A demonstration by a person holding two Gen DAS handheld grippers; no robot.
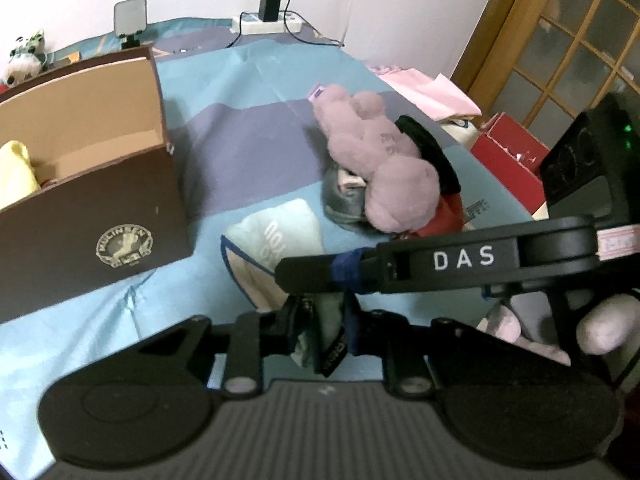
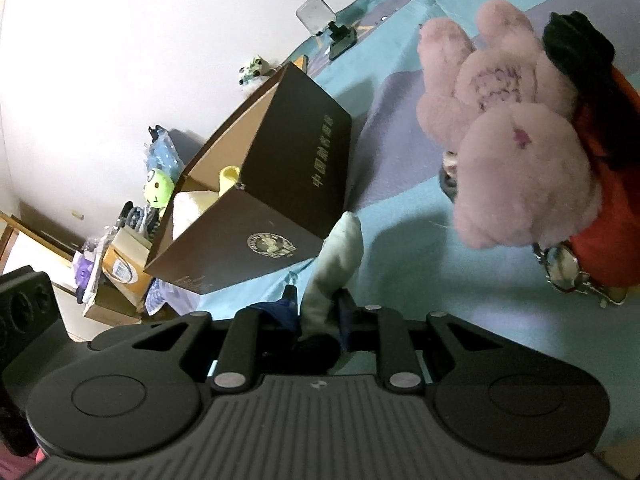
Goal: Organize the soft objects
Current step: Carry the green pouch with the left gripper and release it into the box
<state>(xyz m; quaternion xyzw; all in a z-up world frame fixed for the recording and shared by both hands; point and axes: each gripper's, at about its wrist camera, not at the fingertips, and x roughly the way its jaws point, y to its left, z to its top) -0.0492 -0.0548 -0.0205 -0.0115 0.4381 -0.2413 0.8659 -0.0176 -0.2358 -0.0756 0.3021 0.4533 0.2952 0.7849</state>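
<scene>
Gripping one pale green cloth (image 1: 276, 240) from both ends above a blue-striped bed (image 1: 248, 152).
Brown box (image 1: 96, 216) stands left, pink plush (image 1: 376, 160) right; left claw (image 1: 324, 340) and right claw (image 2: 318, 320) each clamp the cloth.

Premises: a home bedroom. A bed (image 1: 248, 140) with a blue and purple striped sheet serves as the work surface. A brown shoe box (image 1: 96, 216) stands open on it. Beyond the box, by the white wall, sit a power strip (image 1: 266, 24) with a charger plugged in and a small panda toy (image 1: 24, 60). Right of the box lies a pink plush toy (image 1: 372, 152); further right stands a wooden lattice door (image 1: 568, 32).
</scene>
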